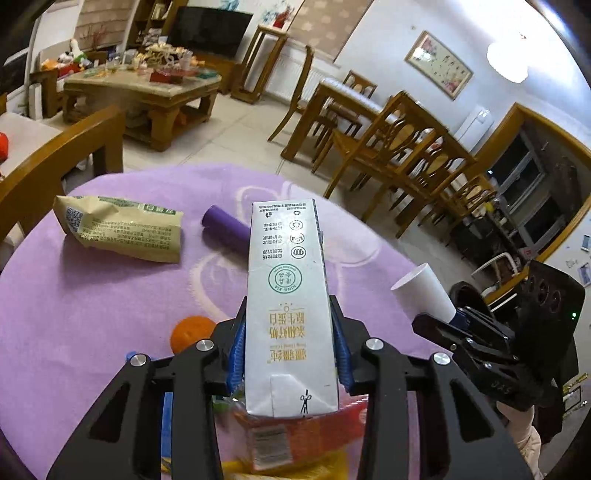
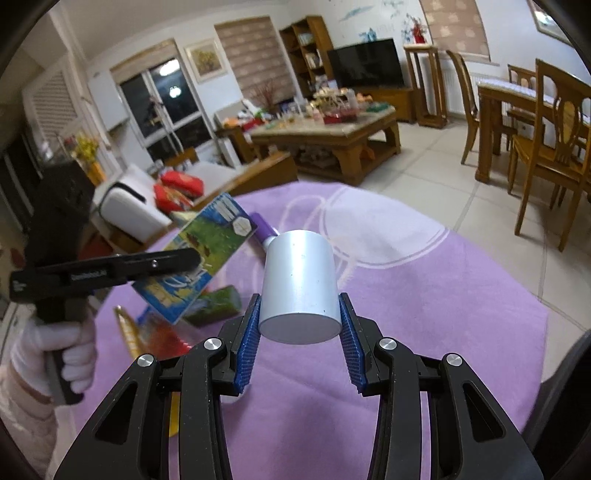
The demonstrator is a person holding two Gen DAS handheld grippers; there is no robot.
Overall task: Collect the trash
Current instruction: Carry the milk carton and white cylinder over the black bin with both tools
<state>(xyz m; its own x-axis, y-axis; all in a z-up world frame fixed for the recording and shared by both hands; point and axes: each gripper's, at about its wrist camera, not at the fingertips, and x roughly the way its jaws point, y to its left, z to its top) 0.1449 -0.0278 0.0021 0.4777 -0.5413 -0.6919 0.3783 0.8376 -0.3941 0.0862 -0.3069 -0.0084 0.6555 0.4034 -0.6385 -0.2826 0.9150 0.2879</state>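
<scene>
The left gripper (image 1: 288, 354) is squeezing a tall milk carton (image 1: 288, 306). Its blue pads (image 1: 236, 354) press on both long sides of the carton, down near the carton's bottom end. The carton is lifted off the table and points away from the camera. Under it, close to the camera, lie some bright wrappers (image 1: 295, 432), red and yellow, too blurry to read.

The right gripper (image 2: 299, 332) is clamped on a white paper cup (image 2: 299, 288). The blue pads (image 2: 247, 347) hold it by its sides near the flat bottom, and the open end points away. A white-gloved hand (image 2: 70, 354) holds the handle of the left gripper, seen from the right wrist camera.

Both things hang over a round table with a purple cloth (image 1: 92, 314). An orange (image 1: 190, 332) sits on the cloth just beside the left gripper. A bit farther off lies a purple tube (image 1: 225, 229), partly behind the carton. To its left, a crumpled tan snack bag (image 1: 122, 229) lies flat on the cloth.

Past the table is a tiled floor. Wooden dining chairs (image 1: 399, 155) stand by a dining table. Far back, a wooden coffee table (image 1: 147, 96) is covered with lots of small things, and a dark TV (image 1: 210, 33) stands behind it.
</scene>
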